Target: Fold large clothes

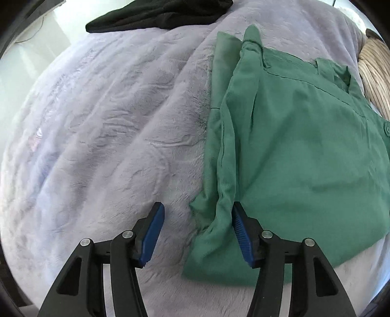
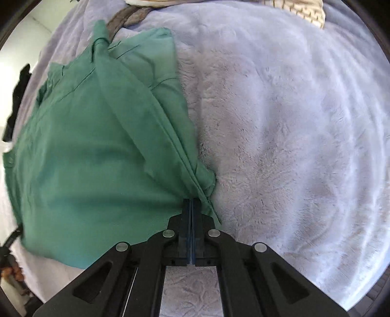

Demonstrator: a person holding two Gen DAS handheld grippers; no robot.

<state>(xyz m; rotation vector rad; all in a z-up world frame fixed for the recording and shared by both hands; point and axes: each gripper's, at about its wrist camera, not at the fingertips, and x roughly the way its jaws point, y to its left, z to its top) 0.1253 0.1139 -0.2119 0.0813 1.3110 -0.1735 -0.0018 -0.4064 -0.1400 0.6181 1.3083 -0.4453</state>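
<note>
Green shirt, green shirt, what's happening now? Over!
Right gripper shut on shirt edge. Left gripper open, straddling shirt's other edge. Shirt partly folded on blanket. Nothing in the way.

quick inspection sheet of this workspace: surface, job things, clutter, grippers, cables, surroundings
surface: plush lilac blanket, rumpled.
job's things: green shirt lying partly folded, sides turned in.
clutter: black garment at the far edge; knitted cream item; grey strap-like piece near the shirt's far end.
grippers: left gripper open, straddling the shirt's side fold, not pressing it; right gripper shut at the shirt's bunched edge, hold on cloth not clear.
cables: thin cord on the pale floor.
surroundings: pale floor beside the bed.
</note>
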